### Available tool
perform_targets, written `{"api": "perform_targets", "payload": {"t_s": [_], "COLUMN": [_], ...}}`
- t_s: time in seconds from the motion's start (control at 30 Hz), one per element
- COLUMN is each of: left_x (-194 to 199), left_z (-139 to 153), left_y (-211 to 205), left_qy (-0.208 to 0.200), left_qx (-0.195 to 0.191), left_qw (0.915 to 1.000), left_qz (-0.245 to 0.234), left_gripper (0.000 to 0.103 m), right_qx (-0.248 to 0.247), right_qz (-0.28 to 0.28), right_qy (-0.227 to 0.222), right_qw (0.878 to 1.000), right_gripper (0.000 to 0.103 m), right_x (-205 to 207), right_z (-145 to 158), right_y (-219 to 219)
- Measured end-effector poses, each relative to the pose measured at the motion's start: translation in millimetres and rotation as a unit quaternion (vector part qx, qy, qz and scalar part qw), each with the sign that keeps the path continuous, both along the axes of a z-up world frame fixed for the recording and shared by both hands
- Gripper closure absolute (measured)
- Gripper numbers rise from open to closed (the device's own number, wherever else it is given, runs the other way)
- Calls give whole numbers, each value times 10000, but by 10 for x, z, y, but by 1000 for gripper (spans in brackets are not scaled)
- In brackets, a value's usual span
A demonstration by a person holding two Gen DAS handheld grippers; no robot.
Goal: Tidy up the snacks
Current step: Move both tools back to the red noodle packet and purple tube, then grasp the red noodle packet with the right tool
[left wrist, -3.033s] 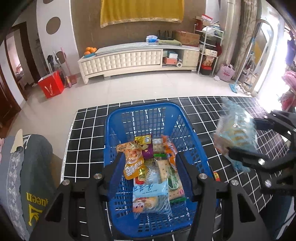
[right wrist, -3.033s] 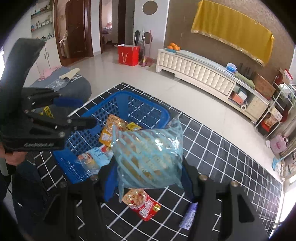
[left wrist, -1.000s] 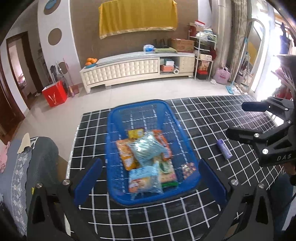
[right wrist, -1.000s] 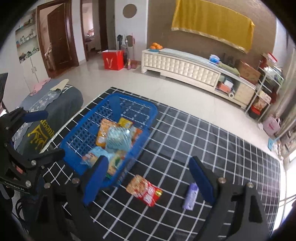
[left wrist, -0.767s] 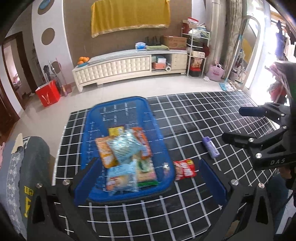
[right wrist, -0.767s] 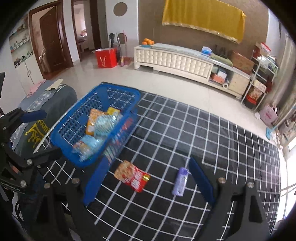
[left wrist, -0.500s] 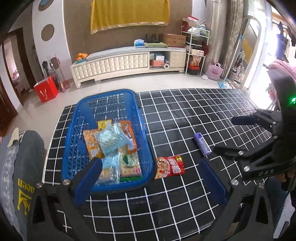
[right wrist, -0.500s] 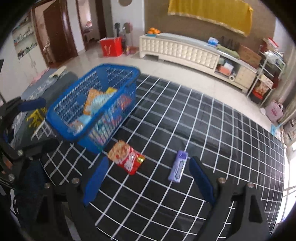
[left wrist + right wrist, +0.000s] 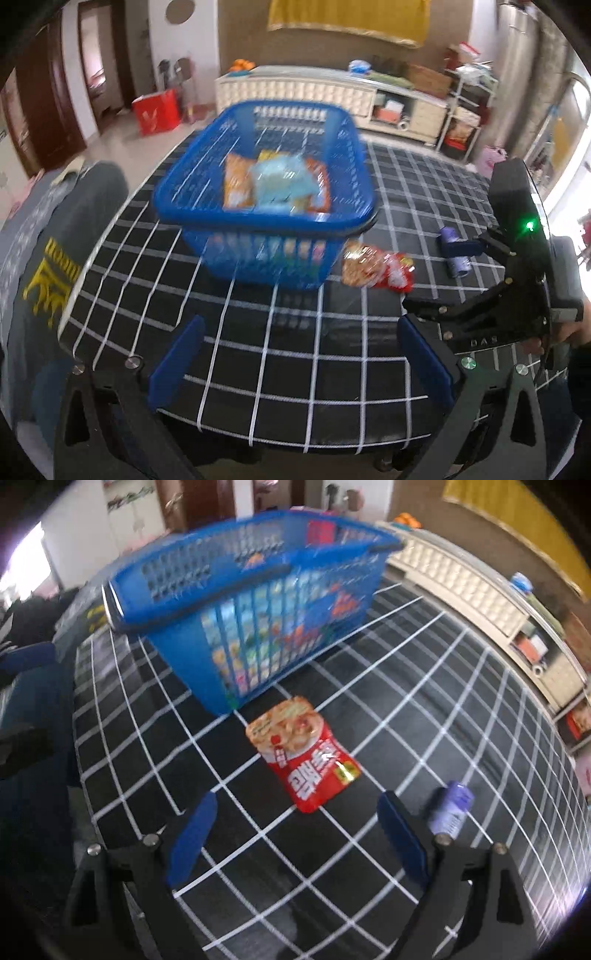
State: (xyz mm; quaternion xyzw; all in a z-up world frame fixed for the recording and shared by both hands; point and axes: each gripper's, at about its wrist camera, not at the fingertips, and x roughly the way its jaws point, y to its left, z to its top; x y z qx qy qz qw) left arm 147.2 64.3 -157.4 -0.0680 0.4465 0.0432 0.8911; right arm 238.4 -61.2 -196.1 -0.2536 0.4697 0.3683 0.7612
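A blue plastic basket [image 9: 258, 221] stands on the black grid-pattern table and holds several snack packets, with a pale blue striped packet [image 9: 284, 181] on top. A red snack packet [image 9: 303, 753] lies flat on the table just right of the basket [image 9: 266, 635]. A small purple packet [image 9: 450, 806] lies farther right. My right gripper [image 9: 297, 834] is open and empty, low over the table, with the red packet just ahead of its fingers. My left gripper [image 9: 301, 354] is open and empty, in front of the basket. The right gripper [image 9: 443, 277] also shows beside the purple packet [image 9: 454, 251].
The black cloth with white grid lines [image 9: 332, 332] covers the table, and its near edge curves just below my fingers. A grey cushion with yellow print [image 9: 48, 258] sits at the left. A white cabinet [image 9: 332, 96] and a red bag [image 9: 155, 110] stand across the room.
The right gripper has let go of the pale blue striped packet, which now lies in the basket. Both grippers have dropped lower, and the right one has come close to the red packet.
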Motion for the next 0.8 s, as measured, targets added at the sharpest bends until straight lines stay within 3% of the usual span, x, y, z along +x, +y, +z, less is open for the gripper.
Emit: {"api": "perform_targets", "payload": {"t_s": [0.13,0.33,0.6,0.67,0.8], "left_x": [49,147,224,227,247], "left_z": [-186,-355,-499,-506,-537], "left_y": [47,40,82,101,93], "left_qy": [174,249,385,403,477], "left_qx": [-177,-146,-96,-117,-151], "left_qw": [9997,9996,9992,9991,9987], "left_qz": [54,-7,1,31,47], "left_gripper": [0,0,0,0,0], "right_qx": [-74,-94,-20,26,-18], "right_qz": [236,279,594,778,1074], "right_qy": [-227,96,101,73,104], "right_qw": [9994,9995,9982,9969,9942], "right_gripper": [12,12,13,20,47], "right_x": [41,286,375,348,234], "right_z": [-111,-273,-392,-364,-329], "right_y": [69,89,193,192,239]}}
